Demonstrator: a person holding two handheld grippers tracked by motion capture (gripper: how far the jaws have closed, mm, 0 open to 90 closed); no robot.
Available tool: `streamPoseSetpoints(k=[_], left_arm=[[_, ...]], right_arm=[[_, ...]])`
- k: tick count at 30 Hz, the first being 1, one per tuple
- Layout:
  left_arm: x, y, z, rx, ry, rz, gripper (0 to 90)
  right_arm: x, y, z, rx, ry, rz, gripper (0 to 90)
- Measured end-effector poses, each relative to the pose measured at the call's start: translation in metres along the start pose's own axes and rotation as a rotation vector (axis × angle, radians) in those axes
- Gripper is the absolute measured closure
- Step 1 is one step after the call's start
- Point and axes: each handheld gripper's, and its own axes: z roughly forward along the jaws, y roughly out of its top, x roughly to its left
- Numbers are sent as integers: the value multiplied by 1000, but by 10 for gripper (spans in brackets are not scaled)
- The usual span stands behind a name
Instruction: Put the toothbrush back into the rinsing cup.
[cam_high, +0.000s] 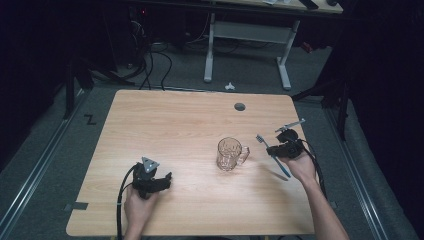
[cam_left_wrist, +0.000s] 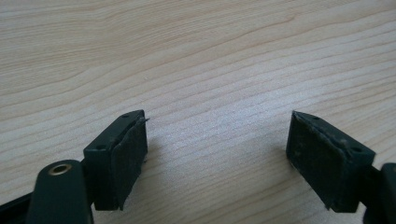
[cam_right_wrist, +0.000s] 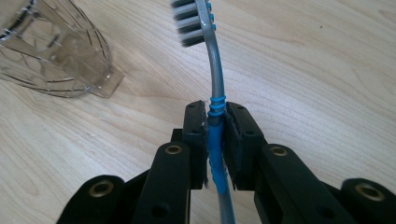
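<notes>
Right tongs (cam_right_wrist: 215, 140) pinch a toothbrush (cam_right_wrist: 212, 70), lifted but not yet in the mug (cam_high: 230, 154) beside them; left tongs (cam_left_wrist: 217, 158) rest spread, empty.

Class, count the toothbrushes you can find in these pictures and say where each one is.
1. The toothbrush is clamped in the right gripper, bristle end pointing toward the glass mug on the table. The left gripper is open with nothing between its jaws.

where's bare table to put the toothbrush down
Bare wood spans the far half of the table, behind the glass mug, and the stretch between the left gripper and mug. It is tighter at the right, where the right gripper holds the toothbrush.
</notes>
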Motion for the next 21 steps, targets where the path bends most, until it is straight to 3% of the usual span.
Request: streamPoseSetpoints(k=[21], left_arm=[[0,0,0,0,0,0,211]], right_arm=[[11,-2,-18,-119,72,-24,799]])
